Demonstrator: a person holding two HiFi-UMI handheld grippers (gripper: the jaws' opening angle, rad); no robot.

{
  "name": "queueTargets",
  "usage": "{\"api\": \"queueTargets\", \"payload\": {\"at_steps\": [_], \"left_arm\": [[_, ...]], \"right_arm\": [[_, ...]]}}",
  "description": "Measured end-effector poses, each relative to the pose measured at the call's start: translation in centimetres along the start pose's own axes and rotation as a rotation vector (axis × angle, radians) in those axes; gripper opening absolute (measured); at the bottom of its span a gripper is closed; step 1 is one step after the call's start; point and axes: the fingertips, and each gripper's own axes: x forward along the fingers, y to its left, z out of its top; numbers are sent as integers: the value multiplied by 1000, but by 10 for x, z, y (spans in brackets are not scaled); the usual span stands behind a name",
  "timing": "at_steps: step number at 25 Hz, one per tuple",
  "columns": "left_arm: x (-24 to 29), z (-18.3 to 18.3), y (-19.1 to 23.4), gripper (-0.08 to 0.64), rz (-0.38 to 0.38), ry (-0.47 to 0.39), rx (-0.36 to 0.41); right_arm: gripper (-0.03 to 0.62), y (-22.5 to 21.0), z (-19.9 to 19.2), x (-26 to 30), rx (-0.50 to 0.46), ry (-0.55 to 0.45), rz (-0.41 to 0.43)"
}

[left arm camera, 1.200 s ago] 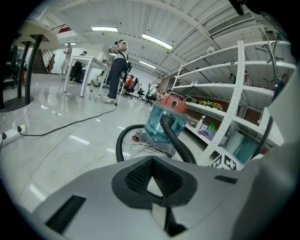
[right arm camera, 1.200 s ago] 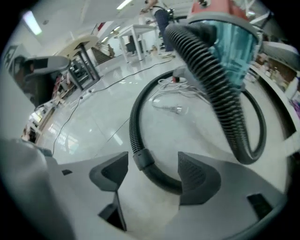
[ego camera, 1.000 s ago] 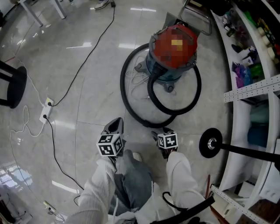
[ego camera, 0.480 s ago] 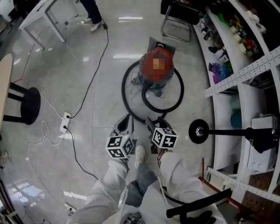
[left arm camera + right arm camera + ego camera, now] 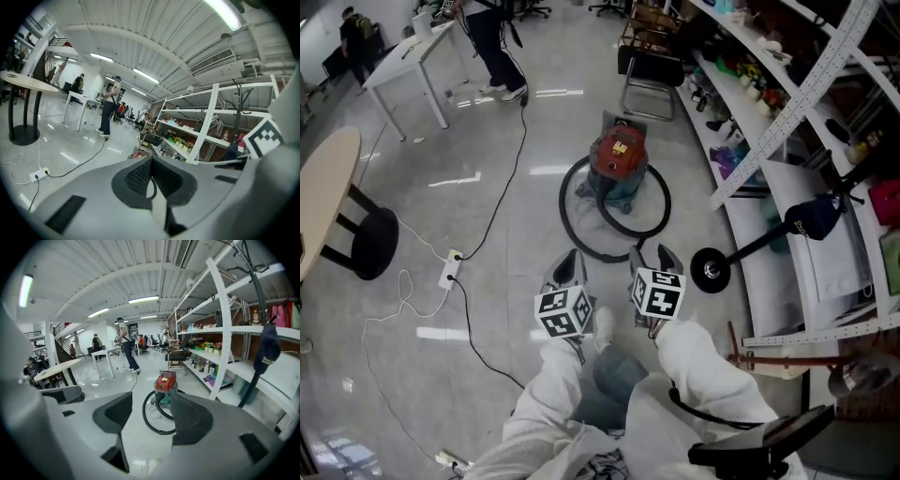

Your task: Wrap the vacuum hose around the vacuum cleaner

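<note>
1. Two grey two-jaw grippers, each with a marker cube, are seen side by side low in the head view, carried on white-sleeved arms (image 5: 694,366).
2. The left gripper (image 5: 571,256) is clenched: its dark ribbed pads are seen meeting at the tips in its own view, and nothing is grasped between them.
3. The right gripper (image 5: 653,257) is released. Its jaws are held wide apart, though they have just been closing a little, and only air is found between them.
4. The red-topped, blue-bodied canister vacuum cleaner (image 5: 617,161) is stood upright on the glossy pale grey floor (image 5: 516,234), ahead of both grippers and well apart from them. In the right gripper view it is framed in the gap between the jaws.
5. The black ribbed vacuum hose (image 5: 143,411) is laid in wide loops on the floor around the vacuum cleaner's base, and no gripper is touching it.
6. White metal shelving (image 5: 769,122) stocked with small goods is set along the right, with a black round-based stand (image 5: 710,270) near it.
7. A white power strip (image 5: 450,274) with a black cable (image 5: 502,187) is seen on the floor to the left, and a standing person (image 5: 492,47) beside a white table (image 5: 412,56) farther off.
</note>
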Motion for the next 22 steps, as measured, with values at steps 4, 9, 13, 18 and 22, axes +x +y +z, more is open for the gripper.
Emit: {"api": "queueTargets", "payload": {"at_steps": [4,9,13,18,22], "left_arm": [[-86,-19,-12,2,-2,-14,-15],[-169,-32,-18,2,-4,44,-5],[-216,-31,-57,2,-26,61,50],[-276,-42,-134,2,-78,40,146],[-327,-69,-186,2,-91,54,153]], "right_arm": [[25,-9,-22,-99,-97,-65,-93],[20,8,-46,-158,-94,-51,-135],[14,16,-50,-206,9,-87,-84],[14,-1,-74,-283,129,-161,-51],[14,-22,-111,-353,161,-162,-49]]}}
